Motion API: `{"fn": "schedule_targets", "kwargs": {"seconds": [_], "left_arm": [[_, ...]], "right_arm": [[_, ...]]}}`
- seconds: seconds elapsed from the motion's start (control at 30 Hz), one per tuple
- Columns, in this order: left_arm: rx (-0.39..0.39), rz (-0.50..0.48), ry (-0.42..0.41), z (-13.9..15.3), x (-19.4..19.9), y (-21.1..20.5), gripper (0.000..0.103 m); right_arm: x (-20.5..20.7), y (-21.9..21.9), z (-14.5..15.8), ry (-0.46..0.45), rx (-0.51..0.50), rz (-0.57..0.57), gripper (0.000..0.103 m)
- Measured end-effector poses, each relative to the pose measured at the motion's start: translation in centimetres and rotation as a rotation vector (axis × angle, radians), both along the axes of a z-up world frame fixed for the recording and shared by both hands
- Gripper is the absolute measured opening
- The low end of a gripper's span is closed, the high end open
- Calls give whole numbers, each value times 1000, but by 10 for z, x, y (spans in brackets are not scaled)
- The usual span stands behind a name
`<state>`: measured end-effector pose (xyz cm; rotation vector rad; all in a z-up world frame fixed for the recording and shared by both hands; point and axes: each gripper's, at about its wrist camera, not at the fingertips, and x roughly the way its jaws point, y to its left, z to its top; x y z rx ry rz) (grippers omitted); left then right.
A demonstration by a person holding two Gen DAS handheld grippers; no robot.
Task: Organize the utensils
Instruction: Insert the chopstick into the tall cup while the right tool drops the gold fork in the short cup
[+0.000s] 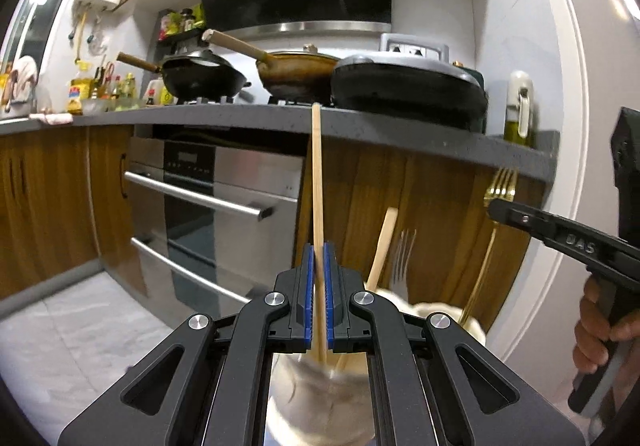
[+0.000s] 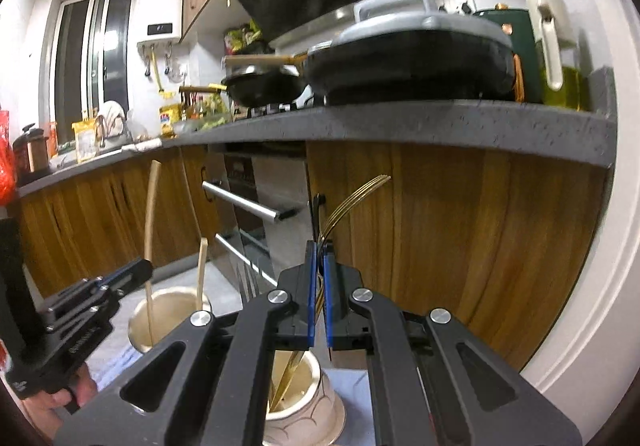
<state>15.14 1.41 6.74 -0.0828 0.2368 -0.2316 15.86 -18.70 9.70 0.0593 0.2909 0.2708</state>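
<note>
My left gripper (image 1: 319,250) is shut on a wooden chopstick (image 1: 317,182) that stands upright with its lower end in a cream holder (image 1: 320,398) below the jaws. A second chopstick (image 1: 382,246) and a silver fork (image 1: 402,258) lean in that holder. My right gripper (image 2: 319,250) is shut on a gold fork (image 2: 352,198), tines up, its handle reaching down into a cream ceramic cup (image 2: 308,406). The right gripper also shows in the left wrist view (image 1: 496,208), on the gold fork (image 1: 500,182). The left gripper shows in the right wrist view (image 2: 140,270) over the holder (image 2: 168,314).
A grey countertop (image 1: 400,130) runs overhead with pans (image 1: 408,86) and an oil bottle (image 1: 518,110) on it. Wooden cabinets (image 2: 460,238) and a steel oven with bar handles (image 1: 200,198) stand close ahead. A pale surface (image 1: 72,334) lies below at the left.
</note>
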Motion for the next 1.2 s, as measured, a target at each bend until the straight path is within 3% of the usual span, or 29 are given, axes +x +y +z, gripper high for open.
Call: {"fn": "schedule_targets", "kwargs": {"seconds": [0.27,0.7,0.87,0.97,1.13,1.2], "left_arm": [[16,-17,23,-5,-14,7,6],[16,4,59,-4,-18,17,44],[13,6,57,-4,-22,19,52],[25,6,58,-4,-23,20,53],[36,7,58,-5,-26,19,53],[46,10,62,-4,-27,19,54]], "right_arm": [[3,4,-14,42,-17,16,3],[16,5,-22,93,-11,4,3],[19,1,-25,110,-1,-12,5],[21,-2,-25,117,13,-12,23],[20,-2,-26,122,10,-15,27],[18,-4,-25,126,14,-15,36]]}}
